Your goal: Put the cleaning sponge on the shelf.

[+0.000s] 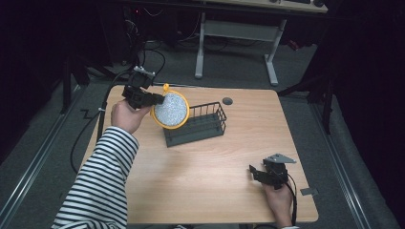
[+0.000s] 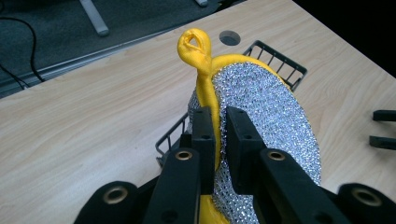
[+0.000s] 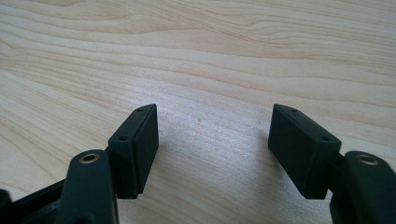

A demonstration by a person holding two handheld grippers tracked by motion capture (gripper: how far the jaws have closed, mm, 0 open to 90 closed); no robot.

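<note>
Left gripper (image 2: 215,126): clenched on the scrubber's (image 1: 171,110) yellow rim.
Wire basket (image 1: 200,125): just beyond it, nothing visible inside.
Right gripper (image 3: 212,140): released over bare desk (image 1: 215,167).

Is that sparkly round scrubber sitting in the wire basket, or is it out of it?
Out. The left gripper holds the scrubber on edge by its yellow rim, lifted at the wire basket's left end.

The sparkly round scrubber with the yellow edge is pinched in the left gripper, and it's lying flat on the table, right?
Not quite. The scrubber is pinched by its yellow rim in the left gripper, but it is not lying flat on the table. It is held up on edge in the air beside the black wire basket, as the high view shows.
</note>
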